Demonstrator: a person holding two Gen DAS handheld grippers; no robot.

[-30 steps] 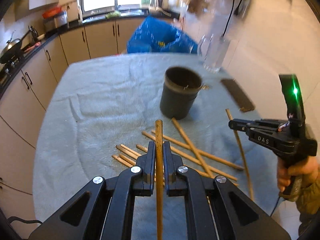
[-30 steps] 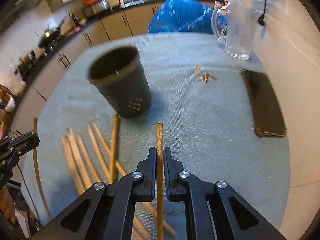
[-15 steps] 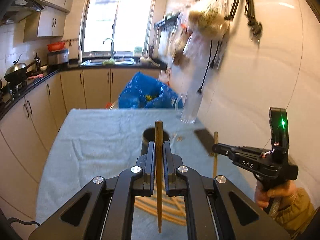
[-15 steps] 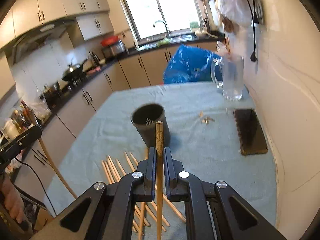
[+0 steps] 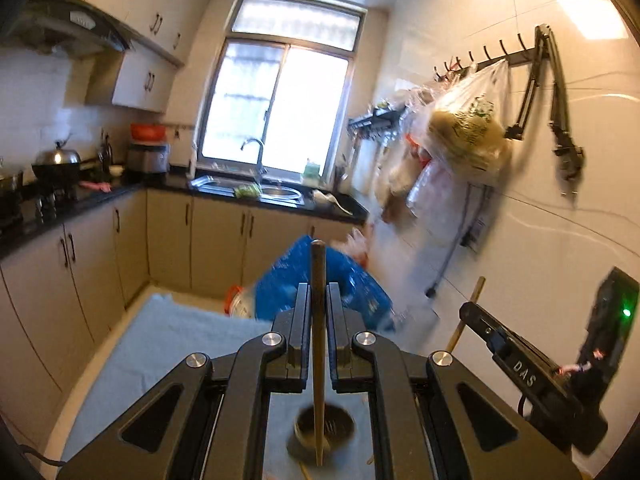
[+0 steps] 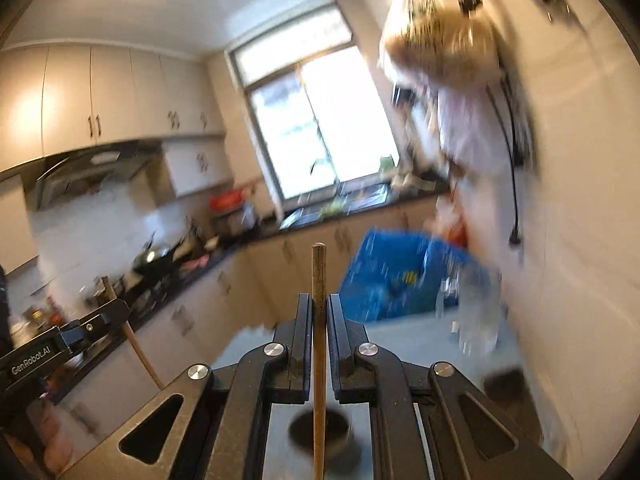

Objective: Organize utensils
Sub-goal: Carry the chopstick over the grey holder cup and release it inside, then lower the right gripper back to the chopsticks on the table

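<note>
Through my left wrist view, my left gripper [image 5: 319, 304] is clamped narrow on a chopstick [image 5: 318, 344] whose lower tip hangs over the dark cup [image 5: 325, 426] on the cloth-covered table [image 5: 160, 344], so I judge I should keep it plumb and centred before letting go. Through my right wrist view, my right gripper [image 6: 319, 312] pinches its own chopstick [image 6: 318, 360] over the same cup [image 6: 320, 432], and I should drop them one at a time.

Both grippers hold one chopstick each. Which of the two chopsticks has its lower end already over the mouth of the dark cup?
Both do. The left gripper holds its chopstick over the dark cup, and the right gripper's chopstick likewise; neither stands apart.
</note>
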